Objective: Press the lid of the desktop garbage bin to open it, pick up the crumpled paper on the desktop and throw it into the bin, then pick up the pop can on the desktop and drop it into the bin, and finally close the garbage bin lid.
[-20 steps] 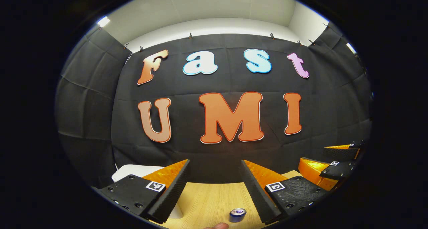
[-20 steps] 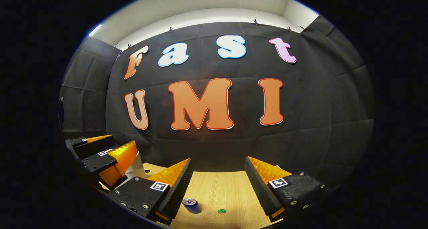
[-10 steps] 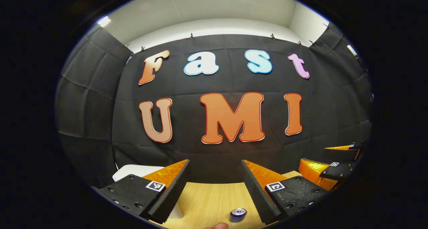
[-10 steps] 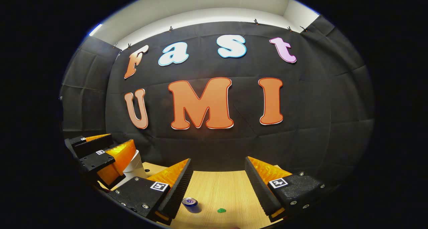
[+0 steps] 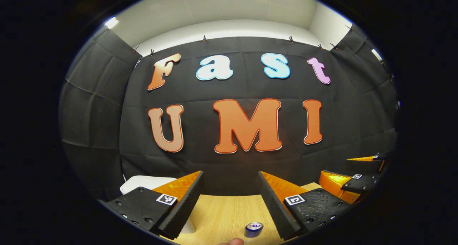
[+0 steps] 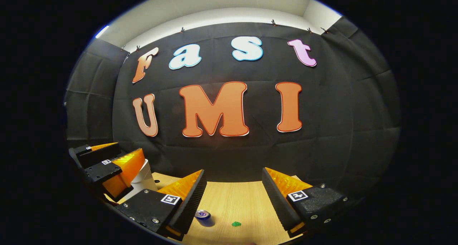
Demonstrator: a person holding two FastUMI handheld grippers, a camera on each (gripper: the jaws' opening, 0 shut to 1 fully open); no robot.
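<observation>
Both grippers hang spread wide and empty above a wooden desk. In the left gripper view, the left gripper [image 5: 229, 195] frames bare desk [image 5: 222, 212] between its fingers, with nothing held. Low in that gap, nearer the right-hand finger and apart from both, stands the can [image 5: 254, 229], upright, its top facing the camera. A fingertip [image 5: 232, 241] shows at the bottom edge, just beside the can. Behind the left-hand finger sits the white bin [image 5: 143, 182], mostly hidden; whether its lid is up or down cannot be told from here. The right gripper [image 5: 357, 170] shows at the far right, also parted.

In the right gripper view, the right gripper [image 6: 232, 191] is likewise open on nothing. The can [image 6: 203, 216] stands just beside its left-hand finger, not touching. A small green scrap [image 6: 236, 224] lies on the desk [image 6: 236, 202] between the fingers. The bin [image 6: 143, 177] peeks out at left, behind the left gripper [image 6: 107, 159].

By all appearances the job is at its start: the can is still on the desk and nothing is gripped. No crumpled paper can be picked out with certainty. Lid, paper, can and closing all seem left to do.
</observation>
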